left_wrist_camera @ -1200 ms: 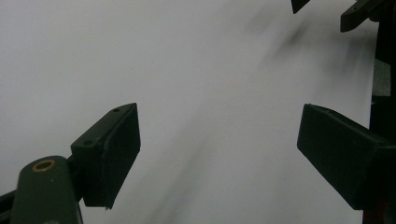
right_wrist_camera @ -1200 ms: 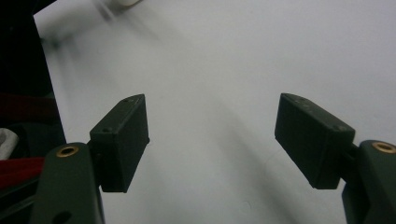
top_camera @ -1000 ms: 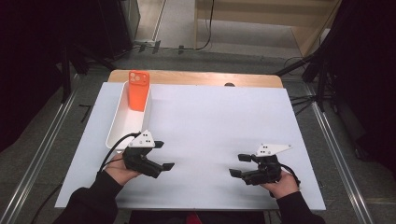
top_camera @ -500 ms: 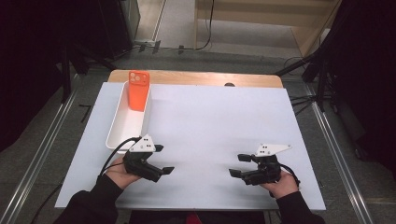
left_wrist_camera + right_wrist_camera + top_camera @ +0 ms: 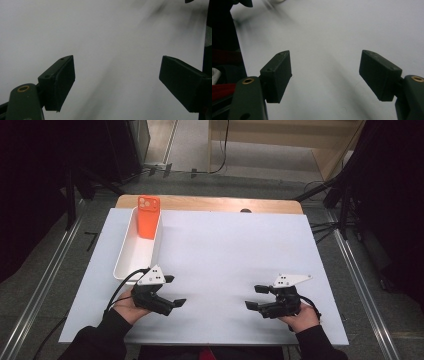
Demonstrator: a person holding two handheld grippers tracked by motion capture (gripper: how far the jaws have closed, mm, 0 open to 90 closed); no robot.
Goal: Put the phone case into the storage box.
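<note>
The left gripper (image 5: 175,291) sits near the table's (image 5: 230,250) front edge, toward the front left corner, just in front of the near end of the tray (image 5: 131,255). Its jaws are spread wide with bare table top between them, as the left gripper view shows (image 5: 117,82). The right gripper (image 5: 254,296) rests near the front edge toward the front right corner, well apart from the left one and pointing toward it; its jaws also stand spread over bare table (image 5: 325,75), pinching nothing. The white tray lies along the left edge, running from near the left gripper toward the back left corner. An orange phone (image 5: 148,216) leans tilted in the tray's far end, its top over the rim.
</note>
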